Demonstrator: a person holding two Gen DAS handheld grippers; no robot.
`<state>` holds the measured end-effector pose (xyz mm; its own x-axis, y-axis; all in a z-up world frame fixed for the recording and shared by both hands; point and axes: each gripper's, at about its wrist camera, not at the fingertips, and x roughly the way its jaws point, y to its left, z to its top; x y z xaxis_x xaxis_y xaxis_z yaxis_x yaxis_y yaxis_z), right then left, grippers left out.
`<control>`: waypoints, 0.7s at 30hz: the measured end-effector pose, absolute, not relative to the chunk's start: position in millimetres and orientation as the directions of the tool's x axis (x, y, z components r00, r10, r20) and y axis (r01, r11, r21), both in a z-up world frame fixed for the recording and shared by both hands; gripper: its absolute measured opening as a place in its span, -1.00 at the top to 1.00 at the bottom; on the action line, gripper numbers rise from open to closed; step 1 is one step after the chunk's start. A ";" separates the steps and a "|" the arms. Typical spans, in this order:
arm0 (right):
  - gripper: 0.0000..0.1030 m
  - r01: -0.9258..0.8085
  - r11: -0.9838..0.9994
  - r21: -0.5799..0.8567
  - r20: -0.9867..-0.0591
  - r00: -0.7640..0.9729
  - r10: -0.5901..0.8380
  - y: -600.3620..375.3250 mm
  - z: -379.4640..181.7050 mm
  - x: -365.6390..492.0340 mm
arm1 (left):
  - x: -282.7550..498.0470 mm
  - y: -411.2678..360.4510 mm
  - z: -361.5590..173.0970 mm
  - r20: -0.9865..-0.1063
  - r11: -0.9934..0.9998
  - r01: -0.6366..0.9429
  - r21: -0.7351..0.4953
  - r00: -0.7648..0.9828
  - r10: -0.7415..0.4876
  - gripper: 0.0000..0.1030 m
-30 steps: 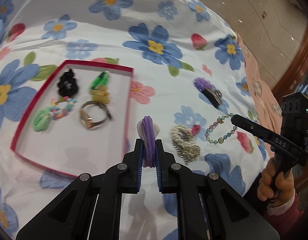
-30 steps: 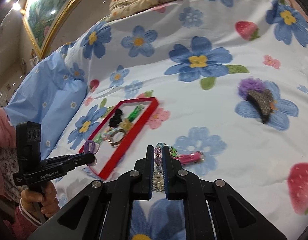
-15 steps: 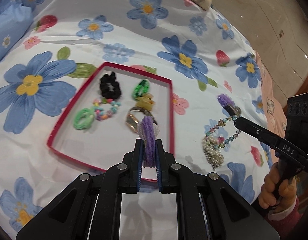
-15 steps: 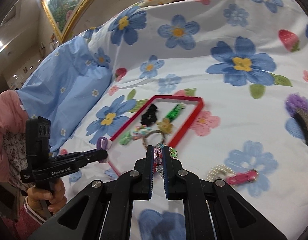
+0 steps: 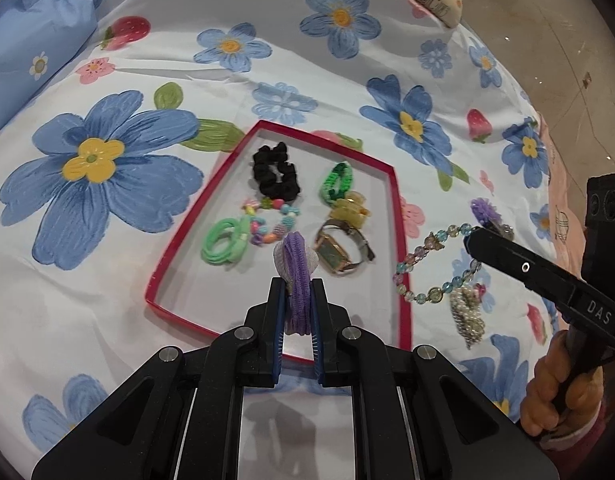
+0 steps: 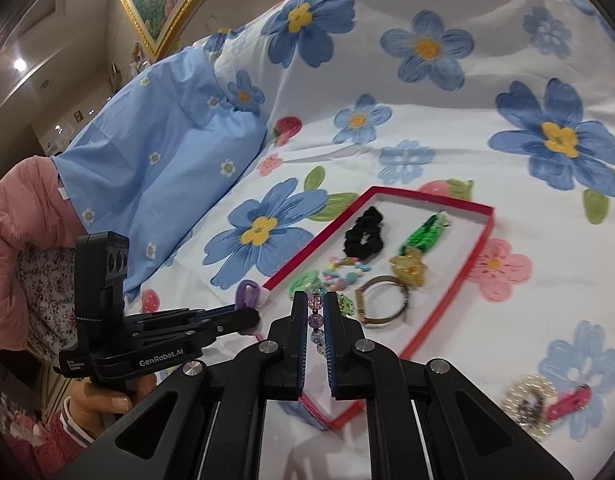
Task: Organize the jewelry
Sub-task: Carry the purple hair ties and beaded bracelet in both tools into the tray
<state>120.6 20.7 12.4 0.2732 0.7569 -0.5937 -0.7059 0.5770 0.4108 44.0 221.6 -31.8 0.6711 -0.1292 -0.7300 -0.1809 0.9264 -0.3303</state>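
Note:
A red-rimmed tray (image 5: 397, 216) (image 6: 459, 276) lies on the flowered bedsheet. Inside it are a black scrunchie (image 5: 274, 174), green hair ties (image 5: 223, 240), a pastel bead bracelet (image 5: 271, 220), a green clip (image 5: 339, 182), a yellow claw clip (image 5: 349, 210) and a watch (image 5: 341, 250). My left gripper (image 5: 298, 294) is shut on a purple hair tie (image 5: 297, 264), held over the tray's near part. My right gripper (image 6: 316, 308) is shut on a glass bead bracelet (image 5: 431, 268) (image 6: 316, 304), which dangles just right of the tray's rim.
A pearl hair clip with a pink clasp (image 5: 467, 316) (image 6: 535, 400) lies on the sheet right of the tray. A purple hair claw (image 5: 485, 210) sits farther back. A blue pillow (image 6: 159, 168) is at the left. The bed edge and floor (image 5: 547, 40) lie to the right.
Both grippers have travelled left toward the tray, carrying the purple hair tie and the bead bracelet. The hair tie now hangs over the tray; the bracelet hangs beside its right rim.

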 end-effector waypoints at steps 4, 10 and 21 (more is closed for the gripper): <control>0.86 -0.711 0.559 0.426 -0.607 0.235 0.760 37.8 2.0 121.4 | 50.6 228.9 -38.0 -0.750 0.934 -0.196 -0.299 0.654 -0.103 0.81; 0.86 -0.715 0.548 0.433 -0.639 0.185 0.747 57.8 -17.4 121.5 | 65.9 235.2 -49.4 -0.784 0.948 -0.206 -0.242 0.618 -0.066 0.80; 0.86 -0.683 0.621 0.385 -0.747 0.164 0.644 57.4 -57.3 145.0 | 90.0 236.0 -76.5 -0.836 0.961 -0.196 -0.196 0.546 -0.059 0.80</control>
